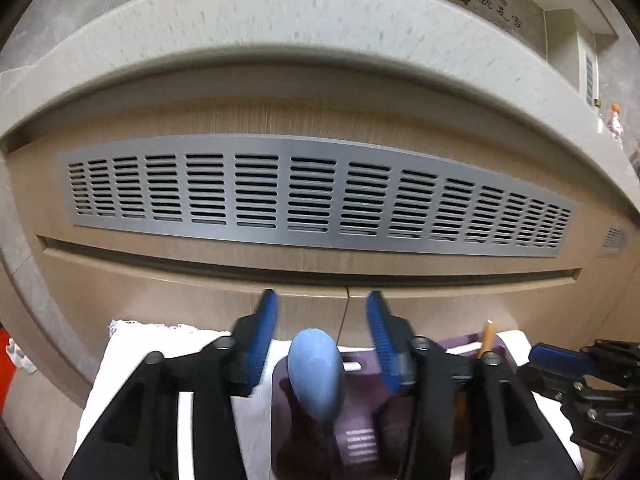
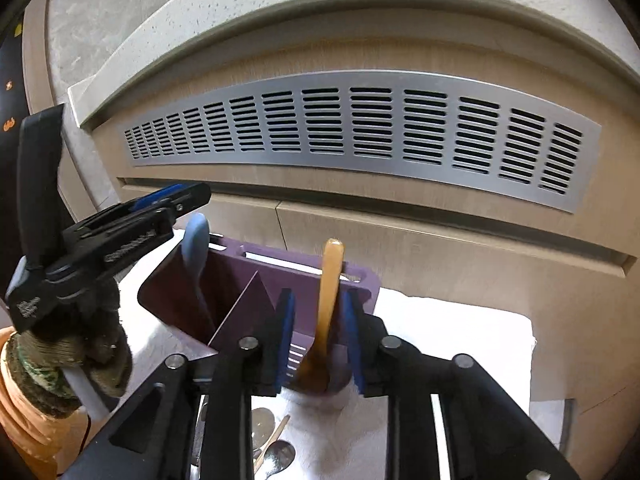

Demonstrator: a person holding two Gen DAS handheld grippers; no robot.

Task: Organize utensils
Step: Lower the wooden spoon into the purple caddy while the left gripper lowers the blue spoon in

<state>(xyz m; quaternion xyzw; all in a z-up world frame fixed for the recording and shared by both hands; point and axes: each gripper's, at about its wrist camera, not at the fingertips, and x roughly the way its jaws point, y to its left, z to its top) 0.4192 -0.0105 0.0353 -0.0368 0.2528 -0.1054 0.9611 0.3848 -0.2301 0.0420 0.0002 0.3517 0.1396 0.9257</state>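
A purple utensil holder point(image 2: 240, 276) with a divider stands on a white cloth point(image 2: 440, 320). A blue spoon point(image 2: 196, 240) stands in its left compartment; it also shows in the left wrist view point(image 1: 316, 372). An amber spoon point(image 2: 330, 280) stands in the right compartment. My left gripper point(image 1: 322, 320) is open above the blue spoon, apart from it. My right gripper point(image 2: 318, 332) is open with its blue pads either side of the amber spoon's handle, not touching it. The purple holder point(image 1: 360, 440) lies under the left gripper.
A cabinet front with a grey vent grille point(image 2: 360, 128) stands just behind the holder, under a pale stone counter edge point(image 1: 280, 20). Metal spoons point(image 2: 276, 456) and a wooden stick lie on the cloth near the right gripper. The left gripper body point(image 2: 100, 240) is at the left.
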